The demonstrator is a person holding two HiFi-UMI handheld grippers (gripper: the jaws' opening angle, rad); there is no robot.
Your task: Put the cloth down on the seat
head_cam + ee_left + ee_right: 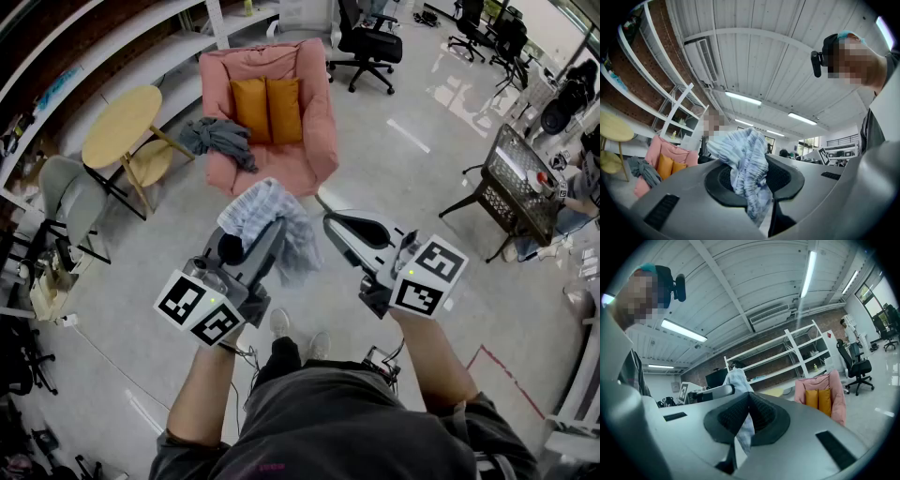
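A light blue-and-white striped cloth (258, 208) hangs bunched from my left gripper (274, 228), which is shut on it; in the left gripper view the cloth (740, 154) fills the gap between the pads of that gripper (749, 183). My right gripper (328, 220) is just right of the cloth, its jaw tips together and nothing in them. From the right gripper (750, 397) the cloth (736, 378) shows behind the jaws. The pink armchair (281, 164) stands ahead with two orange cushions (269, 110) on its seat and a grey garment (220, 139) over its left arm.
A round yellow table (122, 127) stands left of the armchair, with a grey chair (70, 192) nearer me. A black office chair (366, 42) is behind the armchair. A dark wire cart (516, 183) is at the right. White shelves run along the left wall.
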